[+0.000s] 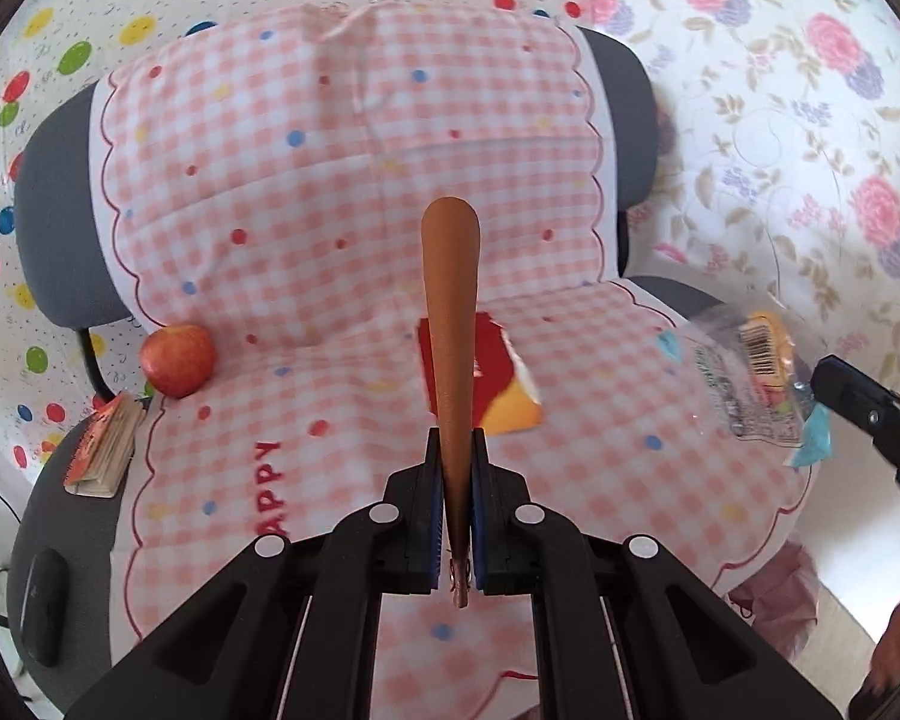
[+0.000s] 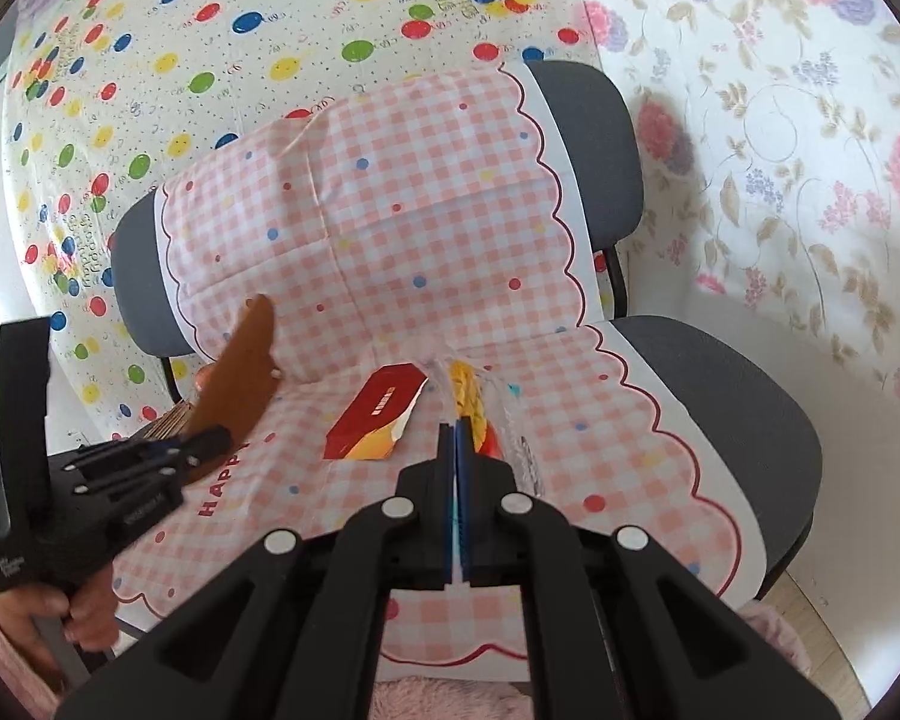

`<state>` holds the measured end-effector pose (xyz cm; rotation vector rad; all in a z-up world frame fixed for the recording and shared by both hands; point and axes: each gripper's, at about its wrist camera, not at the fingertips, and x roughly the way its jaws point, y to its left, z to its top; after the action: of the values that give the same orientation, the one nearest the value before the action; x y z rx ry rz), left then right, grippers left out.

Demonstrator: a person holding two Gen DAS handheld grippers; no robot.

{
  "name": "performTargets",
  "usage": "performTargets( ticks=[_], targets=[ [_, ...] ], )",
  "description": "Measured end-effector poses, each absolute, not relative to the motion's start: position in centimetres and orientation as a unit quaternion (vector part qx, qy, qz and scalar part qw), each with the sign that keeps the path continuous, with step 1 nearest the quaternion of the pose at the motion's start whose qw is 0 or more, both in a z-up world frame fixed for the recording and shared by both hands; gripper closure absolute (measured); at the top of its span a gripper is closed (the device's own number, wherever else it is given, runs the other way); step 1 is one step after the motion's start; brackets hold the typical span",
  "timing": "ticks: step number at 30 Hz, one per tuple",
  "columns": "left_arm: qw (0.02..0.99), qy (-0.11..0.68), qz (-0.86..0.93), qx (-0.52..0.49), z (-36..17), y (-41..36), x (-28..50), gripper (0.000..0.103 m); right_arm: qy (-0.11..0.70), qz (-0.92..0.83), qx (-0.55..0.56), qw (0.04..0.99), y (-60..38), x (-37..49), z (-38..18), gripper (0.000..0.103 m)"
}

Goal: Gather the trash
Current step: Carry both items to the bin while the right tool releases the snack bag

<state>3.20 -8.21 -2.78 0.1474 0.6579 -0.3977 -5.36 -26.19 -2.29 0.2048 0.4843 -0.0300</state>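
A: What is recorded for the left gripper (image 1: 455, 450)?

B: Its jaws are clamped on a brown wrapper (image 1: 450, 312), raised over the checked cloth (image 1: 330, 192) on the chair (image 2: 738, 396).

A: And the right gripper (image 2: 455, 438)?

B: Its jaws are pressed onto a clear plastic wrapper (image 2: 480, 414). A red carton (image 2: 378, 414) is seen lying on the seat between them; an apple (image 1: 177, 359) is noted at the left edge.

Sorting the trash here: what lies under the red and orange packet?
The red and orange packet lies flat on the pink checked cloth. Whatever is directly beneath the packet is covered.
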Motion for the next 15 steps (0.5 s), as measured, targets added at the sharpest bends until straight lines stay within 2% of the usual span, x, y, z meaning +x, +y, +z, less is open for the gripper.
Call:
performTargets(
  ticks=[7, 15],
  targets=[
    [0.918, 0.322, -0.213, 0.086, -2.9, -11.3, 1.2, 0.095, 0.22, -0.014, 0.09, 0.971, -25.6, -8.3, -2.4, 0.102],
    [0.911, 0.292, -0.274, 0.095, -1.6, -15.7, -2.0, 0.095, 0.227, -0.06, 0.118, 0.965, -32.7, -14.1, -0.4, 0.102]
  ],
)
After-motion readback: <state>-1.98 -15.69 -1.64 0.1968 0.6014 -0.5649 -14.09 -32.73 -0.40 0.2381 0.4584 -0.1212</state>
